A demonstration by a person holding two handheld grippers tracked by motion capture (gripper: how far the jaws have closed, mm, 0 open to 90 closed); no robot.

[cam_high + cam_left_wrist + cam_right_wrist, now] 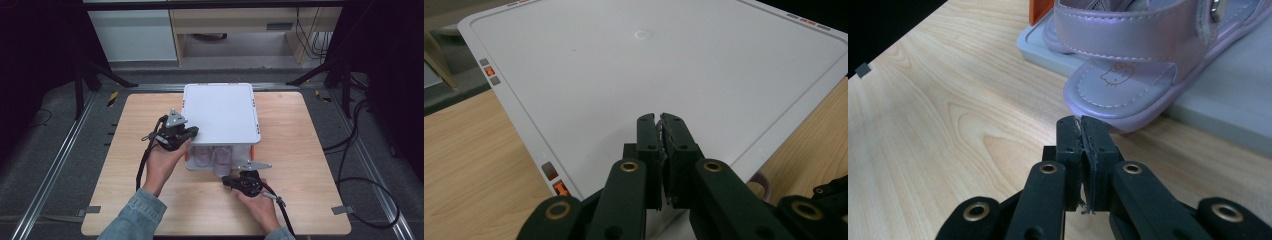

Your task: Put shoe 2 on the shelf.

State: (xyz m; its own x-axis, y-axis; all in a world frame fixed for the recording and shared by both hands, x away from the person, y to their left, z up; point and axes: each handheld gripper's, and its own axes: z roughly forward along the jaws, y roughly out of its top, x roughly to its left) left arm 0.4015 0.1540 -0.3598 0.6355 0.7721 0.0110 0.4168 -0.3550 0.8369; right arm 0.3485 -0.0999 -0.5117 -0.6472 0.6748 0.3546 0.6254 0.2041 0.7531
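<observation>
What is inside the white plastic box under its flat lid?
Under the flat white lid, two lilac strapped children's sandals show at the near open front, one toe poking over the grey base edge. The lid hides anything farther back.

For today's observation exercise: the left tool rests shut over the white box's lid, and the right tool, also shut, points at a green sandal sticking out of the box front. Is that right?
Not quite. The sandal is pale purple, not green, as the right gripper view shows. The rest stands: the left tool is shut over the white lid, and the right tool is shut, pointing at the sandal.
</observation>
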